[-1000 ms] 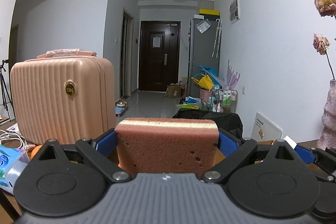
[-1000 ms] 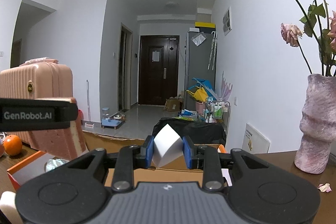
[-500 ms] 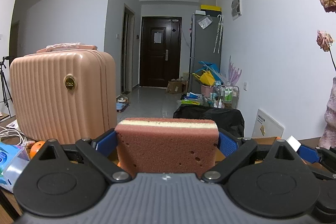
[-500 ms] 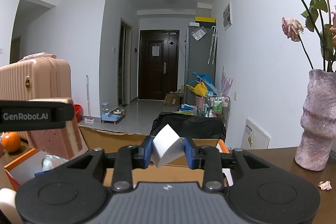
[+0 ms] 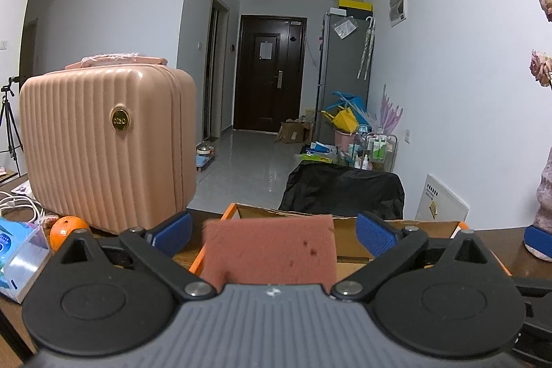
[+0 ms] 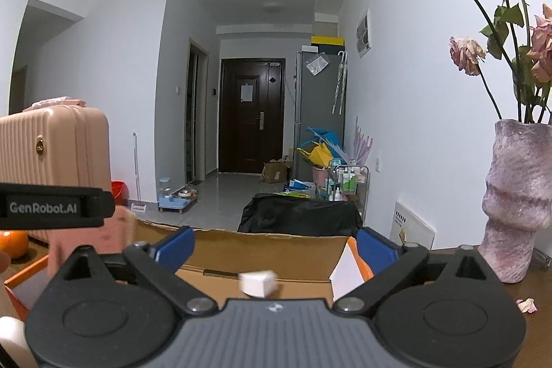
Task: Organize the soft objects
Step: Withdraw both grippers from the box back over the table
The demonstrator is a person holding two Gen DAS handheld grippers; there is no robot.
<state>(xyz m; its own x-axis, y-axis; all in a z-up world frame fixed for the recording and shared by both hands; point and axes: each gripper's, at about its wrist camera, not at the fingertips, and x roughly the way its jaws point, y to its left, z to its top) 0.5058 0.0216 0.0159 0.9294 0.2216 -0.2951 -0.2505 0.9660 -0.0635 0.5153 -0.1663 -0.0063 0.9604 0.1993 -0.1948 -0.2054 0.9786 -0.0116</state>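
Dark tabletop (image 5: 500,244) w/ cardboard box (image 6: 262,250). Left gripper (image 5: 272,231) fingers opening, pink sponge (image 5: 272,254) loose between them. Right gripper (image 6: 274,244) fingers opening wide, white block (image 6: 258,283) free over box.

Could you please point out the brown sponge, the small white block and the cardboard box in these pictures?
brown sponge (image 5: 269,250): left wrist view, middle of its broad brown face.
small white block (image 6: 258,283): right wrist view, its front face.
cardboard box (image 6: 269,250): right wrist view, bare inside of its far wall.
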